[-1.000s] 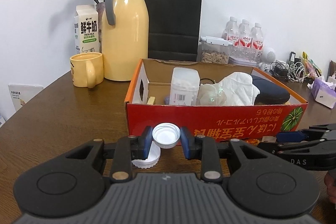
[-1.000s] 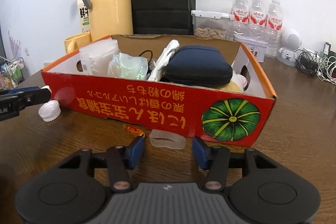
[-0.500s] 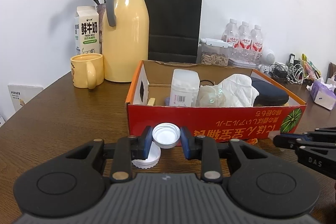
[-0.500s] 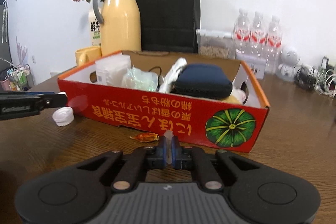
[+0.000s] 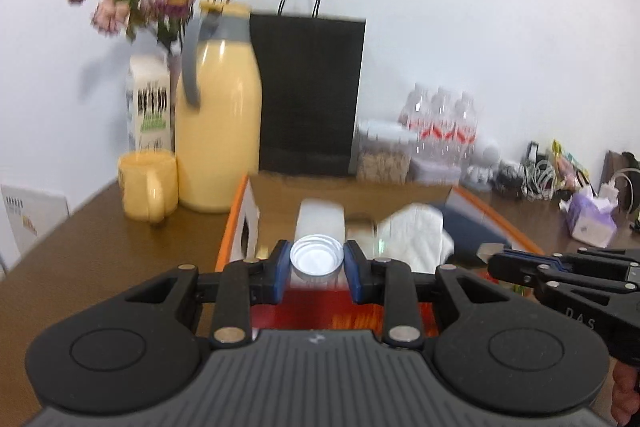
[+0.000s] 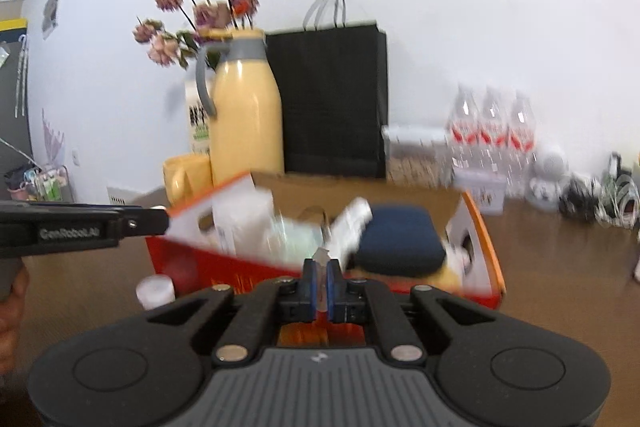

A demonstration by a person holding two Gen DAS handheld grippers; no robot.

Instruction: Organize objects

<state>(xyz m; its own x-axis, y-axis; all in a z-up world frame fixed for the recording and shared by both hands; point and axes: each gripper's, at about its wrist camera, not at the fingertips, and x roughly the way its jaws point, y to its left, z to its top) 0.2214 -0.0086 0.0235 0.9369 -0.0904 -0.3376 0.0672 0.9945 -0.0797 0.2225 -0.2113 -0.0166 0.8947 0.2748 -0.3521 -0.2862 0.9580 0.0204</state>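
Observation:
My left gripper (image 5: 317, 269) is shut on a white bottle cap (image 5: 317, 260) and holds it raised at the near wall of the red cardboard box (image 5: 236, 215). My right gripper (image 6: 320, 281) is shut on a small translucent plastic piece (image 6: 321, 259), raised in front of the same box (image 6: 486, 251). The box holds a white container (image 5: 322, 217), white cloth (image 5: 416, 231) and a dark blue case (image 6: 398, 237). A second white cap (image 6: 156, 291) lies on the table left of the box. The right gripper shows at the right of the left wrist view (image 5: 490, 255).
Behind the box stand a yellow thermos (image 5: 218, 131), a yellow mug (image 5: 148, 185), a milk carton (image 5: 150, 103), a black paper bag (image 5: 310, 95), water bottles (image 5: 440, 125) and a food jar (image 5: 384, 157). Cables and a tissue pack (image 5: 590, 219) lie at the right on the wooden table (image 5: 100, 239).
Both grippers have lifted from the table and moved toward the box. The left carries the cap up; the right, which closed on the plastic piece, carries it up. The second cap stays on the table.

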